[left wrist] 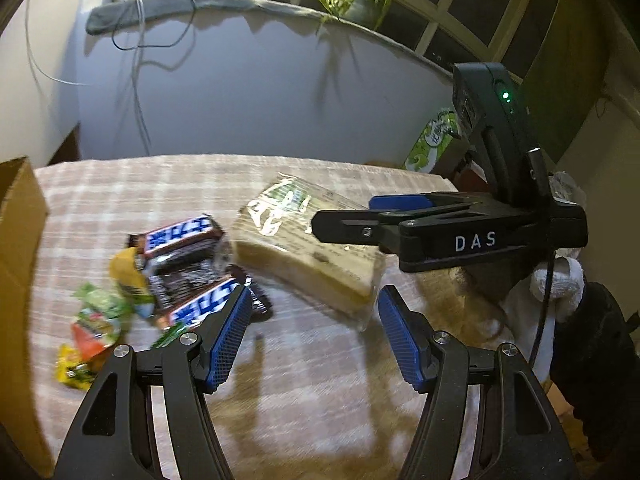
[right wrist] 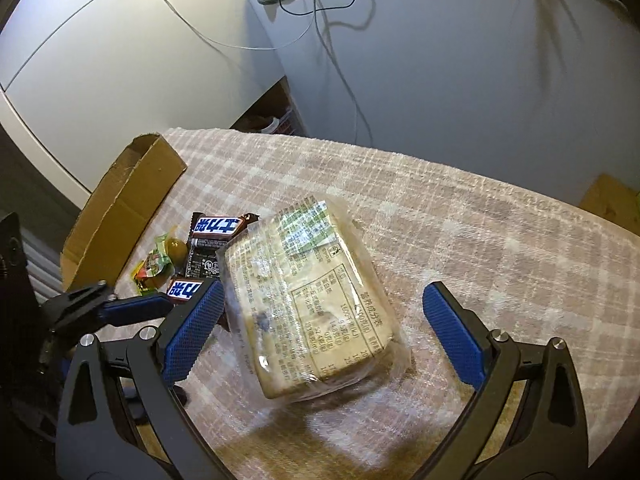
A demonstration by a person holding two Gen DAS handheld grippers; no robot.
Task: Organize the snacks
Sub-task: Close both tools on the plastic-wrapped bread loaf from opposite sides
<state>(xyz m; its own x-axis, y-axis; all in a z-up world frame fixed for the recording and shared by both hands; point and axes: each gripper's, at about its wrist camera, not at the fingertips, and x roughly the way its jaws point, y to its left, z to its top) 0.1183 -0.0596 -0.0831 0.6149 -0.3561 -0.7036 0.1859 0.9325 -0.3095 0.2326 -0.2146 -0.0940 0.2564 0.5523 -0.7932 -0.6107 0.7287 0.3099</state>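
1. At far left on the checked pink-and-white tablecloth (right wrist: 460,216), an open brown cardboard box (right wrist: 124,208) stands near the table edge.
2. Just right of it, small green and yellow wrapped candies (left wrist: 94,320) lie touching dark brown chocolate bars with blue-and-white labels (left wrist: 180,236).
3. Left gripper (left wrist: 314,320): blue-padded jaws wide apart, nothing between them, hovering over the cloth beside the bars.
4. Centre: a clear-wrapped rectangular block of pale biscuits (right wrist: 312,304) lies flat, touching the bars.
5. Right gripper (right wrist: 324,328): jaws spread wide on either side of the biscuit block, pads (right wrist: 192,328) not pressing it.
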